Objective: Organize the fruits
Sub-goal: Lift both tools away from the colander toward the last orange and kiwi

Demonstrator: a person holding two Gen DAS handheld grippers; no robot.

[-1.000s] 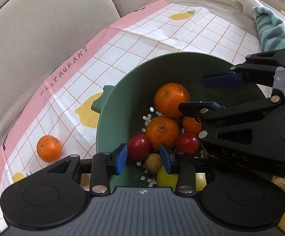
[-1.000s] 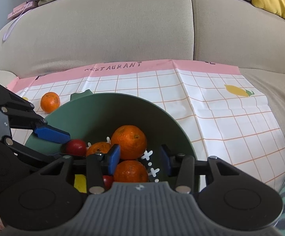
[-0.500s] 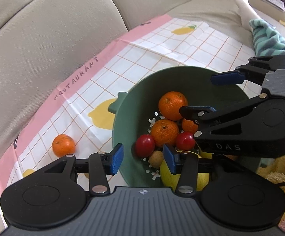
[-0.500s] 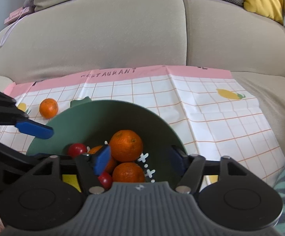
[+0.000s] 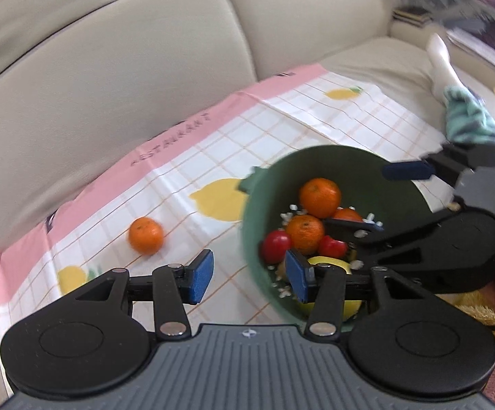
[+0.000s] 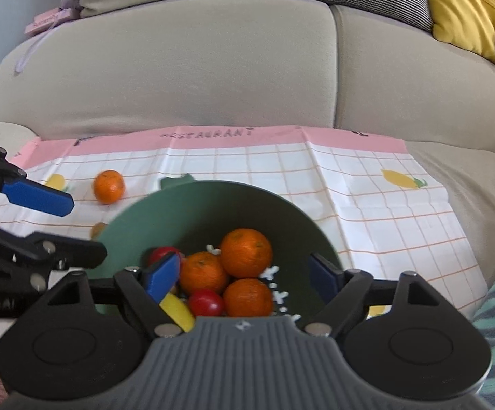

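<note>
1 stray orange on cloth, beside bowl.

Green bowl of fruit, loose orange on checked cloth, left tongs just opened, empty

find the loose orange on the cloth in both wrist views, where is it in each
Left wrist view: the loose orange lies left of centre on the checked cloth, apart from the green bowl, beyond the left gripper.
Right wrist view: the same orange sits upper left on the cloth, beyond the bowl's rim.
Shared landmark: the bowl's small green tab handle, which points toward the pink RESTAURANT border.
</note>
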